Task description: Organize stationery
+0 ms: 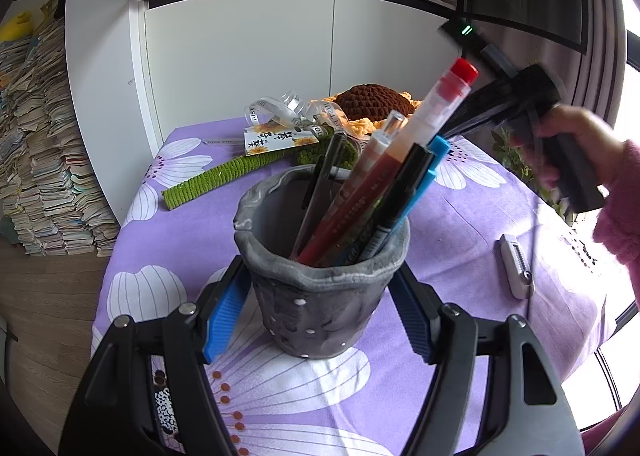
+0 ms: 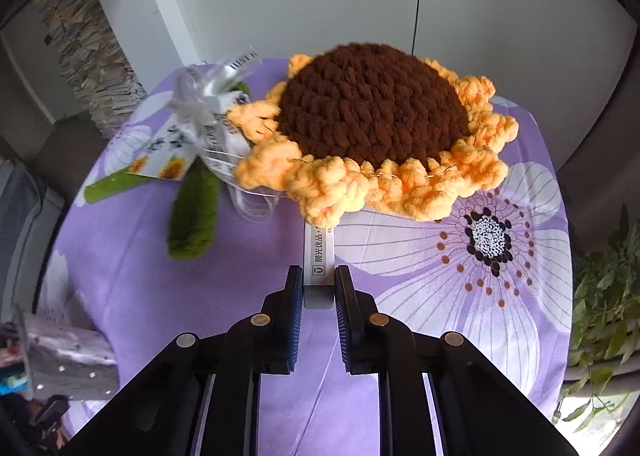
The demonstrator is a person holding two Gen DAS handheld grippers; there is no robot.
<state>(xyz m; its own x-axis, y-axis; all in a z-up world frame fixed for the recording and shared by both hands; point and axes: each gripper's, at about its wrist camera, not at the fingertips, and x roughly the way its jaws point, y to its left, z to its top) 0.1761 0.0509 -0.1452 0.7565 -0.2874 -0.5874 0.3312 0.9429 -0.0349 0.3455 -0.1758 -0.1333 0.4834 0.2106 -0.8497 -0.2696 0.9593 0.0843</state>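
From the left wrist, the left gripper (image 1: 320,308) is clamped on the grey pen holder (image 1: 320,276), pads against both its sides; pens lean inside it. A white utility knife (image 1: 517,266) lies on the purple tablecloth (image 1: 168,256) near the right edge, with bare cloth between it and the holder.

From the right wrist, the right gripper (image 2: 318,284) is clamped on a white eraser (image 2: 319,256) whose far end is hidden under the crocheted sunflower (image 2: 372,128). Open cloth lies to the right.
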